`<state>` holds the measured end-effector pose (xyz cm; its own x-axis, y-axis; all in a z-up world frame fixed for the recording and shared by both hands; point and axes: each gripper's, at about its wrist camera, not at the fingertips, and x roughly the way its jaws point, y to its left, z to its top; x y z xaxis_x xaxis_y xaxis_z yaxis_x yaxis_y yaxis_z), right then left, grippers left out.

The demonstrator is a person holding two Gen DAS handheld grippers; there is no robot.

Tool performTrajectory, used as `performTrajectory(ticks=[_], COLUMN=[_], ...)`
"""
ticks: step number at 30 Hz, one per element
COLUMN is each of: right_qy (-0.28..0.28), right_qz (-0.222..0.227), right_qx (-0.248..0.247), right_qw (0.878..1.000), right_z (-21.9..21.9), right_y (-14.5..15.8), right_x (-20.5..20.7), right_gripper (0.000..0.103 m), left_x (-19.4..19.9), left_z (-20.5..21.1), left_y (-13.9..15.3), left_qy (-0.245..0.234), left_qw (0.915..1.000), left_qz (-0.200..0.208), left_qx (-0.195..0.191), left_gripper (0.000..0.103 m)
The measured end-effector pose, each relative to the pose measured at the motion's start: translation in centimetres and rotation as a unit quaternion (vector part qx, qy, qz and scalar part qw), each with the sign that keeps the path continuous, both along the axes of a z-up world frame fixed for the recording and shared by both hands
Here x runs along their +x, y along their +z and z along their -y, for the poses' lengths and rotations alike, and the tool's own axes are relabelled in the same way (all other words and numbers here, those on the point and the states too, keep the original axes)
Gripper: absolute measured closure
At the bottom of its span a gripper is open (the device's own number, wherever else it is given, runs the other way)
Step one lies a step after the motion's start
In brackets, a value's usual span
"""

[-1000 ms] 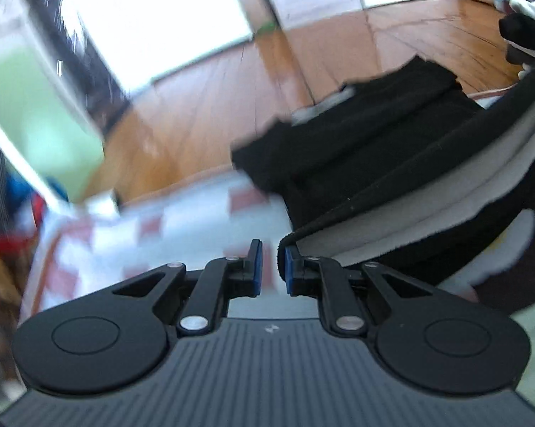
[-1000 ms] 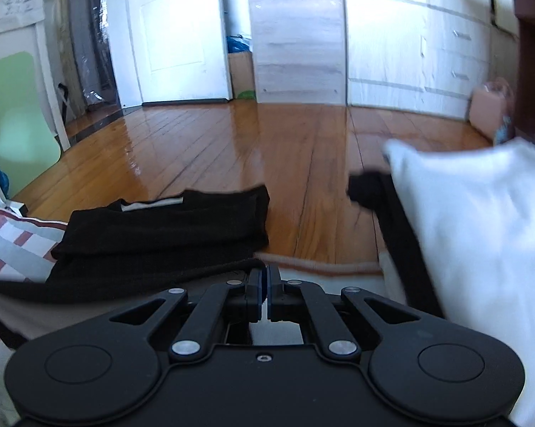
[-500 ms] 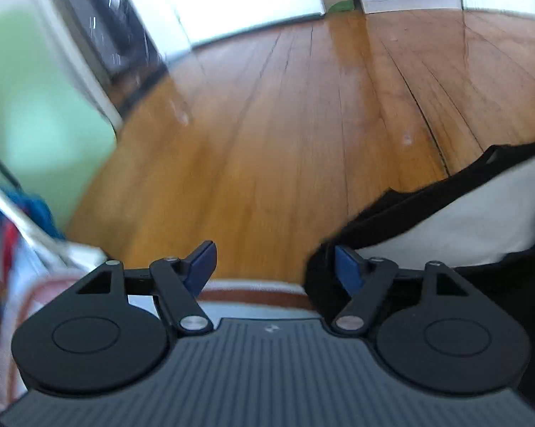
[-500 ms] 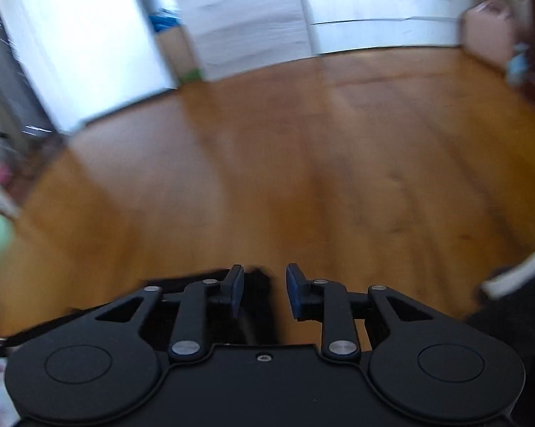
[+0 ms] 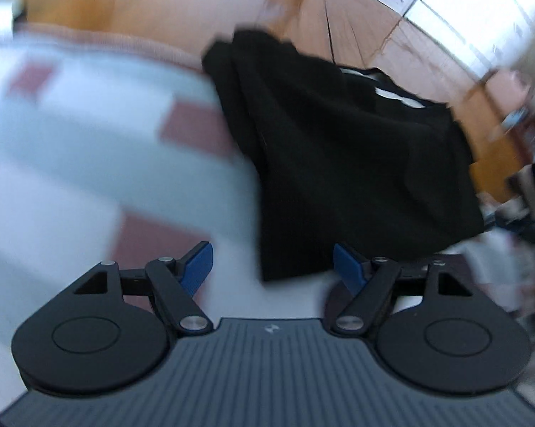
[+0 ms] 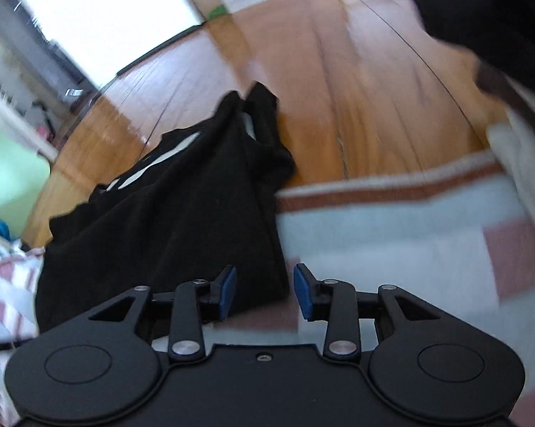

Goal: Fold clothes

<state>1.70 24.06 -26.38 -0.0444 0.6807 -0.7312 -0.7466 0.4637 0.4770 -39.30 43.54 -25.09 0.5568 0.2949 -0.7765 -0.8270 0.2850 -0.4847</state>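
Both views are motion-blurred and look down on one folded black garment lying on a checked blanket of pale blue, white and dull red squares, near its pinkish hem, with the wooden floor beyond. From the left wrist view the garment lies ahead and right of centre, thin white stripes showing at its far edge, and its near corner sits between the two blue pads of the left claw, which stands wide and released, touching no cloth. From the right wrist view the same garment stretches away to the left, and its near edge reaches down between the blue pads of the right claw; those jaws are opening, and neither pad presses on the fabric. Only the right view shows a second dark cloth in the upper right corner with a pale cloth under it. Only the left view shows blurred clutter at its far right edge.
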Motion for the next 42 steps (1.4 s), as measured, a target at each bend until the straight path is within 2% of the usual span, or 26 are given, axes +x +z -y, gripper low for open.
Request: performTrajectory(ticks=[2, 3, 6, 9, 11, 13, 16, 17, 18, 19, 20, 22, 25, 26, 28, 29, 31, 32, 34, 36, 38, 41, 42], right_qy=[-0.023, -0.031, -0.062, -0.081, -0.093, -0.101, -0.105, -0.093, -0.074, -0.060, -0.049, -0.033, -0.009, -0.002, 0.006, 0.008, 0.003, -0.004, -0.021, -0.031, -0.026, -0.013, -0.026], right_qz=[-0.052, -0.084, -0.172, -0.214, -0.201, -0.179, -0.154, -0.131, -0.093, -0.060, -0.032, 0.006, 0.055, 0.070, 0.094, 0.099, 0.099, 0.085, 0.050, 0.038, 0.035, 0.031, 0.054], right_qx=[0.013, 0.021, 0.034, 0.031, 0.052, 0.071, 0.104, 0.101, 0.082, 0.073, 0.069, 0.069, 0.086, 0.091, 0.099, 0.102, 0.104, 0.104, 0.098, 0.071, 0.022, -0.107, -0.142], right_qw=[0.998, 0.996, 0.983, 0.973, 0.974, 0.976, 0.977, 0.982, 0.990, 0.994, 0.996, 0.997, 0.995, 0.993, 0.991, 0.990, 0.990, 0.991, 0.994, 0.996, 0.999, 0.994, 0.988], right_z=[0.7, 0.7, 1.2, 1.2, 0.7, -0.2, -1.0, -1.4, -2.0, -2.3, -2.5, -2.5, -2.2, -2.1, -1.9, -1.7, -1.1, -0.1, 2.1, 5.0, 7.3, 8.6, 8.9], right_y=[-0.3, -0.6, -2.0, -3.5, -3.6, -3.6, -3.9, -3.7, -3.5, -3.2, -2.6, -1.3, 1.6, 2.7, 4.7, 5.7, 7.8, 9.1, 11.3, 11.8, 9.8, 3.8, 2.6], right_x=[0.5, 0.7, 1.1, 0.4, -0.1, -0.1, 0.2, 0.1, -0.3, -0.7, -1.3, -2.1, -3.1, -3.4, -4.0, -4.3, -4.9, -5.3, -6.6, -8.8, -10.5, -11.6, -11.8], right_gripper=[0.061, 0.056, 0.054, 0.053, 0.051, 0.050, 0.053, 0.088, 0.093, 0.092, 0.092, 0.092, 0.093, 0.093, 0.093, 0.094, 0.095, 0.095, 0.095, 0.095, 0.095, 0.096, 0.095], left_x=[-0.4, -0.5, -1.0, -1.5, -1.3, -0.6, 1.3, 1.7, 2.2, 2.7, 3.0, 3.2, 2.4, 2.3, 2.9, 3.0, 2.4, 1.6, -1.0, -3.5, -4.7, -4.2, -3.9], left_z=[0.7, 1.0, 1.0, 0.4, -0.3, -0.8, -1.4, -1.3, -1.3, -1.5, -1.8, -2.6, -3.8, -3.7, -3.2, -2.7, -1.4, -0.8, 0.4, 1.6, 2.6, 3.1, 3.2], left_y=[-1.0, -1.7, -2.9, -3.6, -3.9, -3.8, -3.5, -3.3, -3.1, -3.0, -3.0, -3.4, -3.9, -3.5, -2.0, -1.0, 1.4, 2.4, 3.6, 3.2, 1.7, -0.5, -1.2], left_qy=[0.018, 0.029, 0.070, 0.116, 0.137, 0.141, 0.104, 0.096, 0.088, 0.077, 0.065, 0.063, 0.094, 0.096, 0.085, 0.084, 0.094, 0.101, 0.117, 0.127, 0.117, 0.108, 0.106], left_qw=[0.9975, 0.9947, 0.9864, 0.9768, 0.9717, 0.9722, 0.9823, 0.9854, 0.9883, 0.9910, 0.9934, 0.9928, 0.9865, 0.9884, 0.9951, 0.9957, 0.9939, 0.9919, 0.9856, 0.9827, 0.9851, 0.9910, 0.9913], left_qz=[0.051, 0.072, 0.119, 0.150, 0.164, 0.165, 0.144, 0.133, 0.118, 0.103, 0.087, 0.086, 0.103, 0.092, 0.045, 0.038, 0.056, 0.075, 0.120, 0.128, 0.111, 0.027, -0.003], left_qx=[-0.046, -0.066, -0.090, -0.100, -0.101, -0.089, -0.059, -0.048, -0.039, -0.036, -0.036, -0.053, -0.086, -0.074, -0.027, -0.007, 0.016, 0.016, -0.019, -0.041, -0.060, -0.074, -0.078], left_gripper=[0.029, 0.029, 0.028, 0.028, 0.029, 0.029, 0.029, 0.033, 0.045, 0.058, 0.084, 0.086, 0.089, 0.090, 0.090, 0.091, 0.091, 0.091, 0.091, 0.091, 0.090, 0.088, 0.086])
